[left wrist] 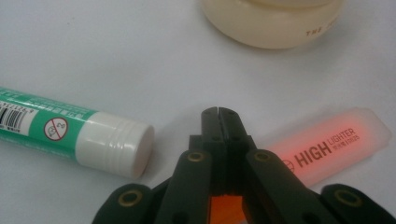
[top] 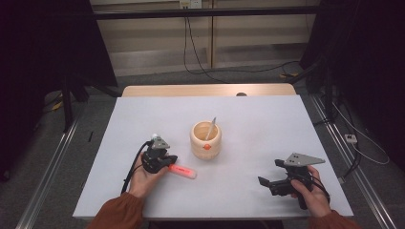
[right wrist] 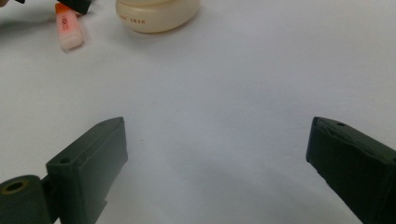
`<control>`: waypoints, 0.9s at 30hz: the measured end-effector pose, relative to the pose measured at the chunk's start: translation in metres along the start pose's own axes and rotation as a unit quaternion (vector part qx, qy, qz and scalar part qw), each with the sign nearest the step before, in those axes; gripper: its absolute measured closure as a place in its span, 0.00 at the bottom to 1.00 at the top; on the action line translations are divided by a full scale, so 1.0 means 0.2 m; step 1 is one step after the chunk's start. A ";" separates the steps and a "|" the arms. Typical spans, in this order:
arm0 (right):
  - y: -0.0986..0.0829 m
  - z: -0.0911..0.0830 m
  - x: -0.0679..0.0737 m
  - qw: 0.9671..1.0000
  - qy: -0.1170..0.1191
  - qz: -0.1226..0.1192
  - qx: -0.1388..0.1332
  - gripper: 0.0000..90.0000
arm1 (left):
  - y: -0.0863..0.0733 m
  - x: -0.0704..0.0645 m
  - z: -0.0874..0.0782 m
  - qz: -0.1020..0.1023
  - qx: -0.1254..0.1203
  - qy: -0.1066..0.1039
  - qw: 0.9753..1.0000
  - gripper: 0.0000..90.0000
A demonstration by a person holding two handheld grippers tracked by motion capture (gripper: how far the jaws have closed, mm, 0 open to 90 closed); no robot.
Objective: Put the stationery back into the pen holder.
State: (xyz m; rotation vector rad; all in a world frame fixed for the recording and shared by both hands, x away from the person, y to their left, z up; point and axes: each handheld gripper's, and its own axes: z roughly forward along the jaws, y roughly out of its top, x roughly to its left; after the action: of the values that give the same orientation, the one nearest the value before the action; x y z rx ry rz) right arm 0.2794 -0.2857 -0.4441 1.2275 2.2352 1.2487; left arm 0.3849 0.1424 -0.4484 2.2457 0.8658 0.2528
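White table (top: 267,143): left tongs (left wrist: 218,112) seemingly pinch highlighter (left wrist: 327,144).

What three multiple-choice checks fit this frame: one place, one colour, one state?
1. Where is the pen?
A. Flat on the table
B. Standing in the wooden cup
C. Between the right gripper's jaws

2. What colour is the glue stick's cap?
A. White
B. Black
C. Blue

3. How do the right gripper's jaws stand?
A. Shut on the highlighter
B. Shut on nothing
C. Wide open over bare table

Answers:
1. B: in the high view the pen leans out of the wooden cup.
2. A: the left gripper view shows the glue stick lying with a white ribbed cap on a green-labelled body.
3. C: in the right gripper view the right gripper has its jaws far apart with just the table between them, and the highlighter lies far off.
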 end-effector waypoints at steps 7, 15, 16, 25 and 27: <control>0.00 0.00 0.00 1.000 0.000 -0.001 0.000 0.06 | -0.03 -0.01 -0.05 0.000 0.010 -0.012 1.000 1.00; 0.00 0.00 0.00 1.000 -0.001 -0.001 0.000 0.06 | -0.09 0.01 -0.11 -0.012 0.018 -0.015 1.000 1.00; 0.00 0.00 0.00 1.000 -0.001 -0.001 0.000 0.06 | -0.10 0.01 -0.12 -0.014 0.017 -0.017 1.000 1.00; 0.00 0.00 0.00 1.000 -0.002 0.002 0.000 0.06 | -0.14 -0.01 -0.16 -0.015 0.022 -0.026 0.999 1.00; 0.00 0.00 0.00 1.000 -0.001 -0.001 0.000 0.06 | -0.15 -0.01 -0.17 -0.017 0.021 -0.028 0.999 1.00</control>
State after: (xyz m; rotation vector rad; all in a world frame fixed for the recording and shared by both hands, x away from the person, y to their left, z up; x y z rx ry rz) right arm 0.2793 -0.2858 -0.4441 1.2244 2.2353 1.2467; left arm 0.3544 0.1754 -0.4441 2.2634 0.8857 0.1568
